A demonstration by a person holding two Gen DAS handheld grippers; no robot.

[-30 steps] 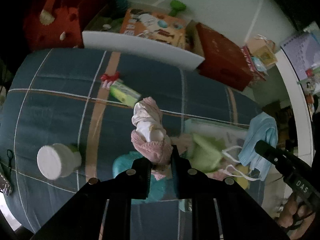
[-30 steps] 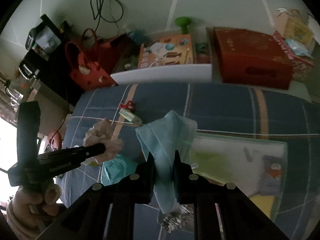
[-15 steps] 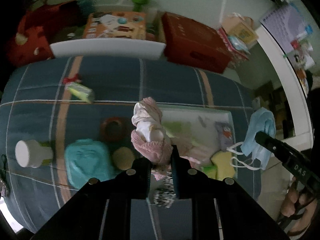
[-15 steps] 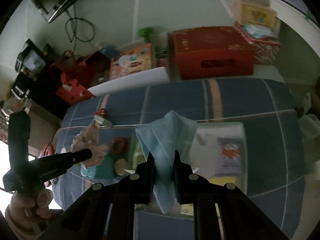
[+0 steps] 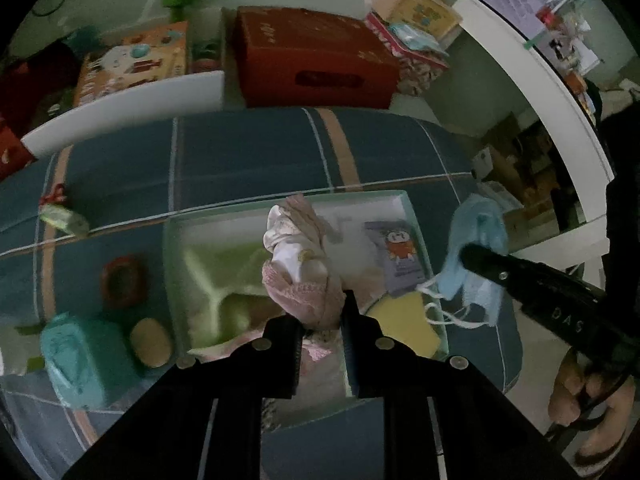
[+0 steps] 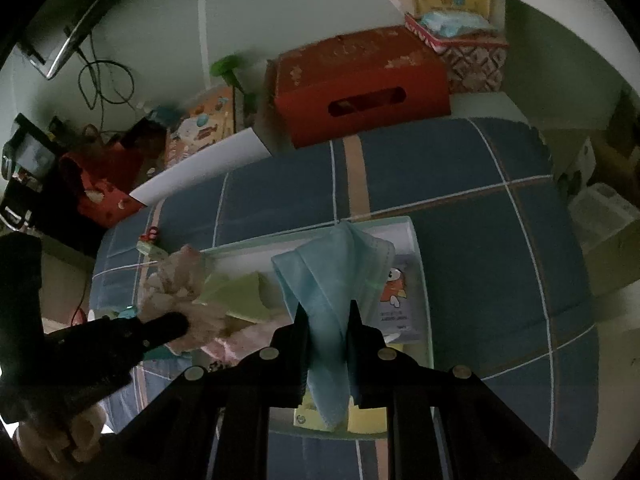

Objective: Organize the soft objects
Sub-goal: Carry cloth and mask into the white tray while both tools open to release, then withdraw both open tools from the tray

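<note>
My left gripper is shut on a bundle of pink and white socks, which hangs over a pale green tray on the blue plaid bed. My right gripper is shut on a light blue face mask, held above the right half of the same tray. In the left wrist view the mask dangles with its white ear loops at the tray's right edge. In the right wrist view the socks hang left of the mask. The tray holds a green cloth, a yellow sponge, a purple packet and pink fabric.
On the bed left of the tray lie a teal case, a round tan object, a red-brown ring and a green wrapped packet. Beyond the bed stand a red box, a white board and a white shelf edge.
Both grippers have swept to the right across the bed with their loads. The tray has come from the right side of both views to lie under the socks and the mask.
</note>
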